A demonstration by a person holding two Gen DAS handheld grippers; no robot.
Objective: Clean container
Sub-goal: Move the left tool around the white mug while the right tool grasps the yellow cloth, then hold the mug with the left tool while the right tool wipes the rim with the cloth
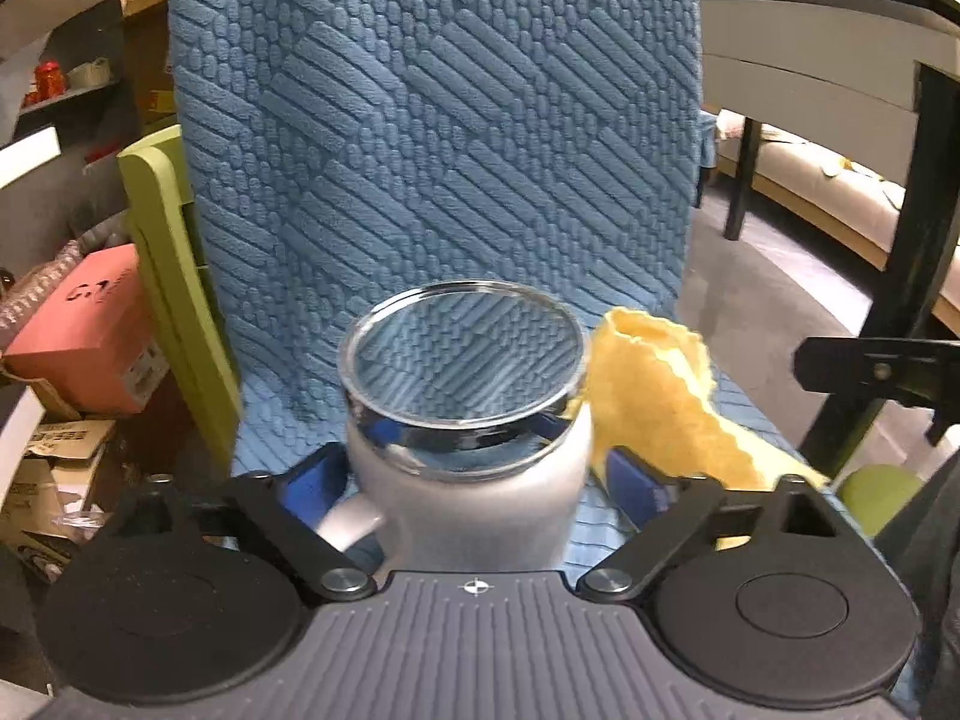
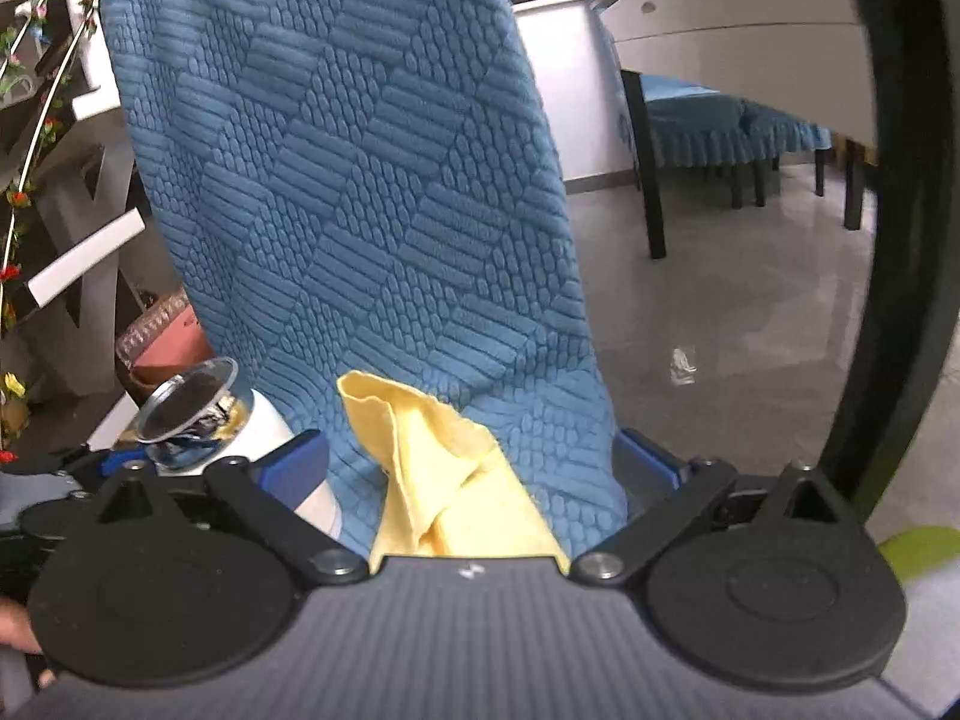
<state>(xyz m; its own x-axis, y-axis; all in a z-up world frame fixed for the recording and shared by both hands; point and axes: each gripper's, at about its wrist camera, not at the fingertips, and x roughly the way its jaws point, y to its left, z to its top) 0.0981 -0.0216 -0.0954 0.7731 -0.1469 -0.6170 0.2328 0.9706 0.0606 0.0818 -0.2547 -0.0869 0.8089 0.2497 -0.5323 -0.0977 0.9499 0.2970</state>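
A frosted glass mug (image 1: 474, 480) with a clear rim and a handle at its lower left sits between the blue fingers (image 1: 318, 480) of my left gripper (image 1: 474, 474), which is shut on it. The mug stands upright over a blue textured chair seat. A yellow cloth (image 1: 654, 402) lies just right of the mug. In the right wrist view the yellow cloth (image 2: 444, 468) lies between the wide-apart fingers (image 2: 297, 462) of my right gripper (image 2: 474, 468), which is open. The mug (image 2: 240, 420) shows at the left there, tilted in that view.
The blue quilted chair back (image 1: 432, 120) fills the middle of both views. A green chair (image 1: 162, 228) and a pink box (image 1: 90, 330) with clutter stand at the left. A black table leg (image 1: 918, 240) and grey floor (image 2: 750, 312) are at the right.
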